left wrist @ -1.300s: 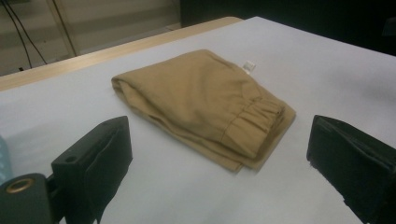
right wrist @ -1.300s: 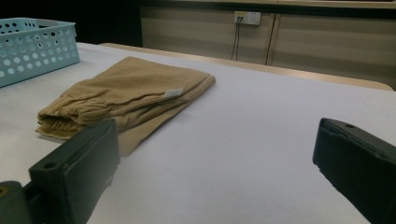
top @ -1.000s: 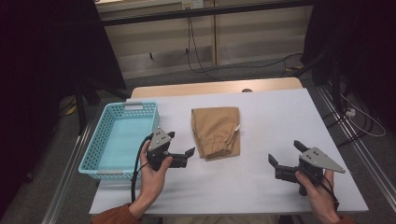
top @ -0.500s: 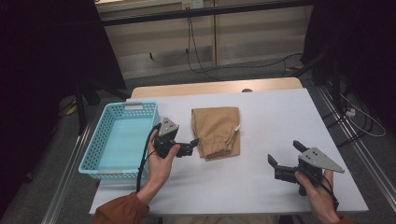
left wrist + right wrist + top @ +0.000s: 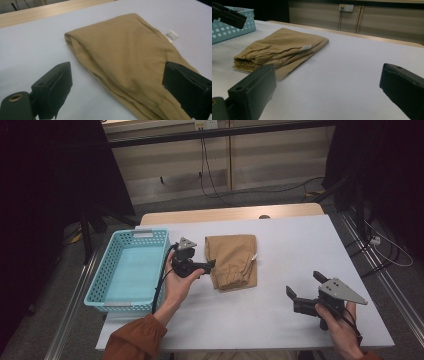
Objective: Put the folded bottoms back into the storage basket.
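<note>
- Left gripper [image 5: 204, 266], jaws spread, hovers at the folded tan garment's [image 5: 232, 259] left edge, mid-table: likely reaching to grasp.
- Next: straddle the fold, pinch.
- Right gripper [image 5: 304, 288] rests unclenched near the table's [image 5: 300, 240] front-right corner.

Tan garment [image 5: 232, 260] with a white tag [image 5: 171, 35]; light blue perforated basket [image 5: 125, 270]; white worktop [image 5: 280, 320] edged in wood; black gripper [image 5: 306, 292] jaws.

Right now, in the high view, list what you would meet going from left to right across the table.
Blue basket → left gripper → folded tan garment → right gripper.
</note>
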Demonstrator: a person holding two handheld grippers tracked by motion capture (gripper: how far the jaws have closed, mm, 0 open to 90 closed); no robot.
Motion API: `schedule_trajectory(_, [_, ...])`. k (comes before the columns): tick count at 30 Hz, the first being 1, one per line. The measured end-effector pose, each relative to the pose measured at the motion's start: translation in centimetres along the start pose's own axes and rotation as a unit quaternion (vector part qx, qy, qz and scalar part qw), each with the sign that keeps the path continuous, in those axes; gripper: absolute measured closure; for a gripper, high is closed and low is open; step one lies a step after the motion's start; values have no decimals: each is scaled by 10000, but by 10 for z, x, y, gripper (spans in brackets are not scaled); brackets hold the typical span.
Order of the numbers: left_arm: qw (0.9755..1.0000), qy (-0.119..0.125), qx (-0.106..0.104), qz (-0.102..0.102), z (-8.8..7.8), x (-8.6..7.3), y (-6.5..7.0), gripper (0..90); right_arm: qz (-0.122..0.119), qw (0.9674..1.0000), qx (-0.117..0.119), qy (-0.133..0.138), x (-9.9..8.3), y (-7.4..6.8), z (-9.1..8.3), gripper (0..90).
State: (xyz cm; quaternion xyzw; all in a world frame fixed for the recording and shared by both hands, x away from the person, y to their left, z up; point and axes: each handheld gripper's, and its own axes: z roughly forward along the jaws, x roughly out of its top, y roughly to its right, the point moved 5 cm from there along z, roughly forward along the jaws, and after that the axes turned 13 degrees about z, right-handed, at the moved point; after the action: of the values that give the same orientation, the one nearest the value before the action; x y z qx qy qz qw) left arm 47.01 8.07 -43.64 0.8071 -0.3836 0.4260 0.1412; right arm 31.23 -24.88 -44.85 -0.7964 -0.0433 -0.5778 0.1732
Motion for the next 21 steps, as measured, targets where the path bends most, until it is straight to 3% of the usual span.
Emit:
schedule_trajectory(3, [9997, -78, 2, -240, 9, 2, -1, 70, -20, 10000, 5, 9, 0, 0, -1, 5])
schedule_trajectory(4, [9995, -168, -60, -243, 10, 2, -2, 71, -12, 10000, -4, 4, 0, 0, 0, 5])
schedule_trajectory(7, [9994, -161, 60, -308, 16, 3, -4, 71, -4, 10000, 0, -6, 0, 0, 0, 5])
schedule_trajectory(11, [9976, -438, -60, -524, 25, 0, -6, 81, -19, 10000, -10, 12, 0, 1, -1, 6])
schedule_trajectory(14, [9973, -502, -49, -540, 33, -2, -5, 101, -26, 10000, -7, 5, 0, 0, -1, 6])
schedule_trajectory(17, [9961, -714, -134, -508, 41, -5, -6, 142, -13, 10000, -11, -21, -1, 1, 0, 6])
schedule_trajectory(19, [9951, -711, -162, -663, 43, -6, -8, 156, -33, 10000, -8, -21, -1, 0, 0, 6])
schedule_trajectory(21, [9936, -786, -321, -745, 45, -7, -9, 182, -34, 10000, -15, -36, -1, 0, 0, 6])
